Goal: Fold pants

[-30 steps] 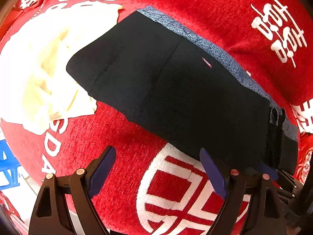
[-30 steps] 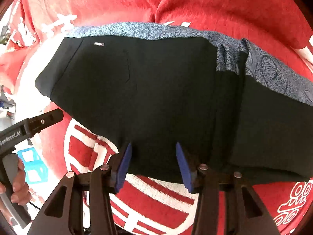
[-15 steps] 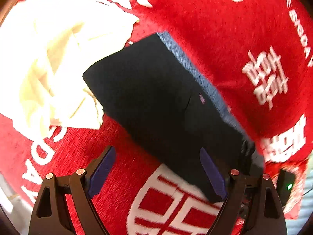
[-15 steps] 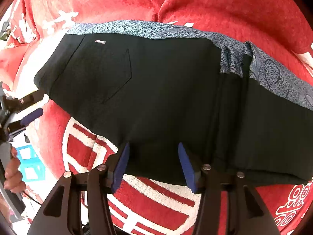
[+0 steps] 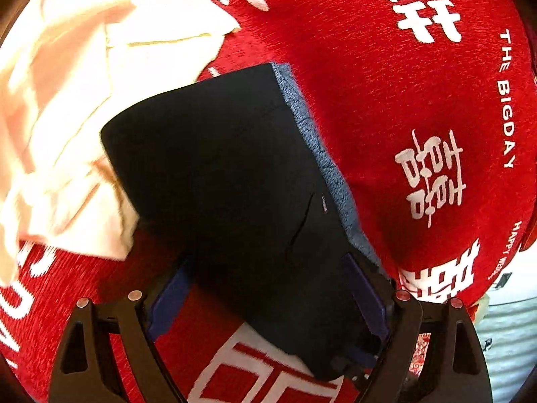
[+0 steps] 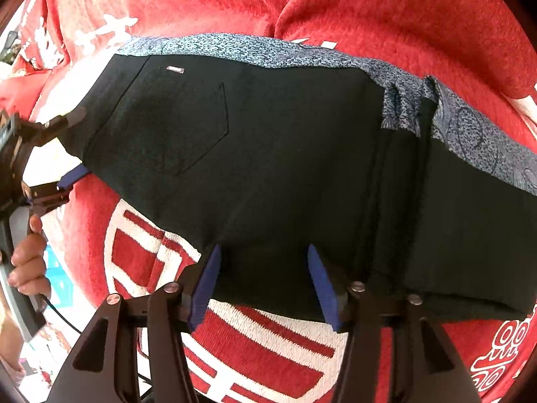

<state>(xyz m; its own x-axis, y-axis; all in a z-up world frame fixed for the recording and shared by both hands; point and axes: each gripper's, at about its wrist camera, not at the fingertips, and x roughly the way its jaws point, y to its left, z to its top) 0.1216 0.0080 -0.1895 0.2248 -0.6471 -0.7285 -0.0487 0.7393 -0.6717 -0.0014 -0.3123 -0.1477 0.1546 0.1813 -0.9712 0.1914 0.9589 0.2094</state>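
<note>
The black pants (image 6: 285, 168) lie flat on a red cloth with white characters (image 6: 369, 6); a blue-grey patterned lining shows along their far edge. A back pocket and small metal tag face up. In the left wrist view the pants (image 5: 235, 184) run away from me, and my left gripper (image 5: 268, 299) is open with its jaws on either side of the pants' near end. My right gripper (image 6: 263, 283) is open, its blue pads straddling the near edge of the pants. The left gripper (image 6: 67, 154) also shows at the pants' left end.
A cream-white garment (image 5: 67, 100) lies crumpled on the red cloth, left of the pants and touching them. A blue crate (image 6: 58, 275) stands beyond the cloth's left edge. The cloth's right edge (image 5: 486, 288) drops off to a pale floor.
My left gripper has swung round and moved in to the end of the pants, which now sit between its jaws. My right gripper has crept slightly forward onto the near edge.
</note>
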